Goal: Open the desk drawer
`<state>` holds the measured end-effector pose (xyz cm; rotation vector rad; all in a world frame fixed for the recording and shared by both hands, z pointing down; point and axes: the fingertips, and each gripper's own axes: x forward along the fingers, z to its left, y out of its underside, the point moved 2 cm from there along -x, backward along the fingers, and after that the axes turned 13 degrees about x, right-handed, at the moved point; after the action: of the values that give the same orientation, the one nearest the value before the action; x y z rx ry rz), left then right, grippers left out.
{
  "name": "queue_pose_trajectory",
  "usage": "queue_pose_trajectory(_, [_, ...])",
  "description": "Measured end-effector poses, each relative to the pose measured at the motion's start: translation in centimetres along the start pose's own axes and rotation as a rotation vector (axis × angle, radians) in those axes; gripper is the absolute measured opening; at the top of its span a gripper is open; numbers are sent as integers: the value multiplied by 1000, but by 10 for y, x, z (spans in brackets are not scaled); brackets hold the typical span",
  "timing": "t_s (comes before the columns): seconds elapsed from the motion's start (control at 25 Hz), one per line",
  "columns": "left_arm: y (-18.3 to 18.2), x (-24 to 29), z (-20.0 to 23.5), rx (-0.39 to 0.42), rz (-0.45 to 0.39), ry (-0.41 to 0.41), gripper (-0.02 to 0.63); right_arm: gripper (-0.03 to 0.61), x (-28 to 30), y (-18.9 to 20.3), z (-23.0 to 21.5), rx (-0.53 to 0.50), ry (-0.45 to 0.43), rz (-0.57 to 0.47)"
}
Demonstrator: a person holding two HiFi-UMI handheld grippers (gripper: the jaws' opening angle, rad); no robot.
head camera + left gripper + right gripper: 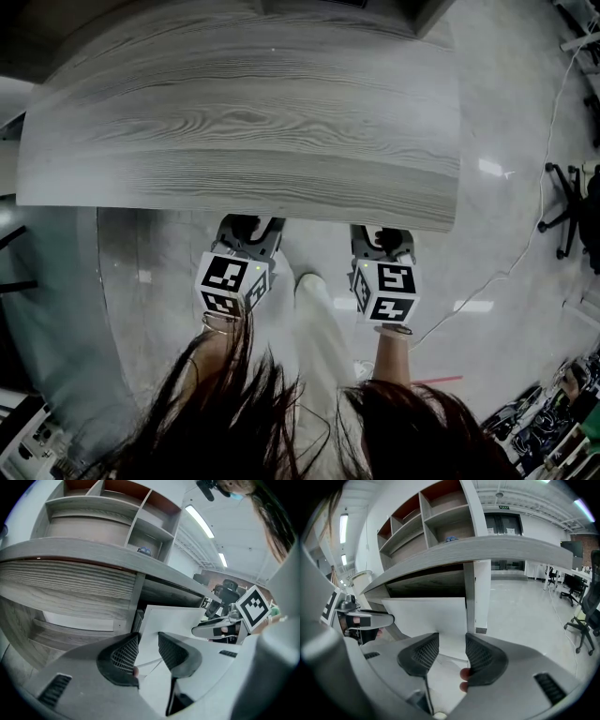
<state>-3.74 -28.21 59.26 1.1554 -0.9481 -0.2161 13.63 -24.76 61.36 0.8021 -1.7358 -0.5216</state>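
The grey wood desk top [244,131] fills the upper head view and hides the drawer there. The drawer's plain white front [176,616] [424,613] hangs just under the desk top in both gripper views. My left gripper [249,225] [146,646] is at the desk's front edge and points at the left part of that white front; it is open, with nothing between its jaws. My right gripper [382,236] [451,651] is beside it, facing the right part of the front, also open and holding nothing. Neither touches the drawer.
An open shelf unit [117,508] [436,513] stands on the desk. A grey side panel [482,597] runs down right of the drawer. Office chairs [574,202] [587,613] and a floor cable [525,248] lie to the right. The person's white-trousered legs [323,319] stand between the grippers.
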Motion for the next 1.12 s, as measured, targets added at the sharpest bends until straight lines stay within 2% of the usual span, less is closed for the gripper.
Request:
queue_pose_trajectory(0.2, [2, 2, 1, 19, -16, -11, 118, 180, 0, -1, -2, 8, -8, -3])
queue_pose_trajectory(0.84, [0, 3, 0, -35, -35, -45, 118, 179, 3, -1, -5, 44, -26, -13])
queue_pose_trajectory(1.12, [1, 1, -2, -51, -40, -31, 118, 179, -1, 0, -4, 47, -17, -18])
